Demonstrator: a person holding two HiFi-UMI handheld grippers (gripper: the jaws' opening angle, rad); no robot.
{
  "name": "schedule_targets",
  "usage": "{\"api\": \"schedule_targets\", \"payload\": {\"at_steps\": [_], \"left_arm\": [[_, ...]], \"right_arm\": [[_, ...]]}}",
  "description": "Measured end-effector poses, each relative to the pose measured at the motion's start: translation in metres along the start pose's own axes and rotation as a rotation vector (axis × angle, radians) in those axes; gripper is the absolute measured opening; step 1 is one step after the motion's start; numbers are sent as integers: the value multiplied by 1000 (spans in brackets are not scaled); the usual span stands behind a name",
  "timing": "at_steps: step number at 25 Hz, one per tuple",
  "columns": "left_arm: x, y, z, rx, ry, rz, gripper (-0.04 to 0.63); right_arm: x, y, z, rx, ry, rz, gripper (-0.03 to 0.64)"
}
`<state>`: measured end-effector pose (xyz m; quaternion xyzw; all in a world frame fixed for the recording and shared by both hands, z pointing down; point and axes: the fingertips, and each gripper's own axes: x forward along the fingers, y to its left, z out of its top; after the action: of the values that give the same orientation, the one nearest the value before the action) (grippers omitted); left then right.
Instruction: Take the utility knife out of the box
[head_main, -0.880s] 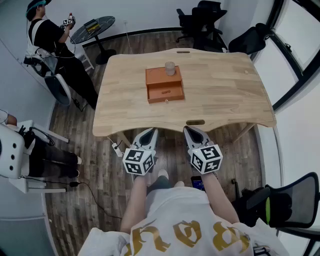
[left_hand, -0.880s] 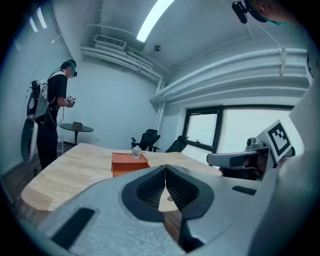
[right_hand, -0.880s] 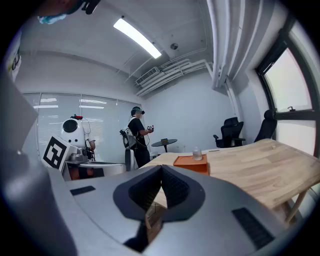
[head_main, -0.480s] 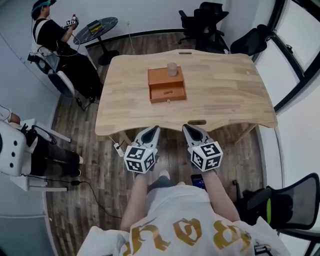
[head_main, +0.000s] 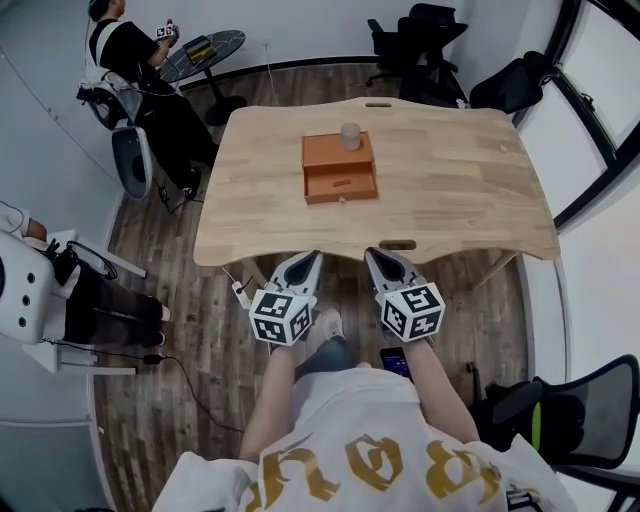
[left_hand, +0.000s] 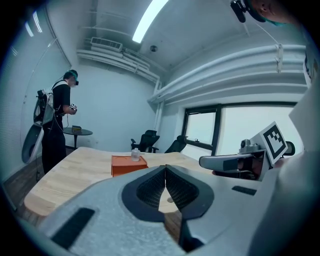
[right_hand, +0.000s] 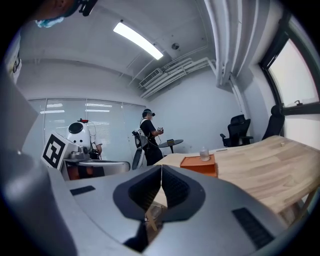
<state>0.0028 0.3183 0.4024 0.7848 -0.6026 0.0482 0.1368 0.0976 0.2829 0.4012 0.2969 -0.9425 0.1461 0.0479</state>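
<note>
An orange box (head_main: 340, 168) with a front drawer sits on the wooden table (head_main: 450, 190), a small clear jar (head_main: 350, 135) on its top. The same orange box (left_hand: 128, 164) shows far ahead in the left gripper view, and the box (right_hand: 199, 164) again in the right gripper view. No utility knife shows. My left gripper (head_main: 306, 259) and right gripper (head_main: 375, 256) hang side by side just short of the table's near edge, both shut with nothing between the pads. Their tips point at the table.
A person with a headset stands by a small round table (head_main: 205, 47) at the far left. Black office chairs (head_main: 425, 30) stand behind the wooden table. A white machine (head_main: 25, 300) stands on the left floor, another chair (head_main: 575, 420) at my right.
The head view has shifted slightly, so the table and box sit a little lower and further right in frame. Both grippers keep their place, shut. The person at the far left moved up and right in the picture.
</note>
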Motion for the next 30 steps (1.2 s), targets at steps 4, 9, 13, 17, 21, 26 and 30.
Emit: {"api": "schedule_targets", "payload": {"at_steps": [4, 9, 13, 17, 21, 26, 30], "left_arm": [[18, 16, 2, -9, 2, 7, 11], [69, 38, 12, -40, 1, -24, 11], [119, 61, 22, -39, 10, -62, 11], [165, 93, 30, -9, 38, -73, 11], [200, 121, 40, 29, 58, -99, 11], [240, 153, 52, 31, 72, -140, 11], [259, 153, 52, 64, 97, -203, 11]], "right_arm": [[17, -19, 1, 12, 8, -19, 12], [54, -50, -3, 47, 48, -31, 12], [94, -79, 2, 54, 72, -47, 12], [140, -113, 10, 74, 105, -78, 12], [184, -136, 18, 97, 116, -104, 12], [222, -149, 34, 79, 96, -126, 12], [228, -167, 34, 101, 93, -176, 12]]}}
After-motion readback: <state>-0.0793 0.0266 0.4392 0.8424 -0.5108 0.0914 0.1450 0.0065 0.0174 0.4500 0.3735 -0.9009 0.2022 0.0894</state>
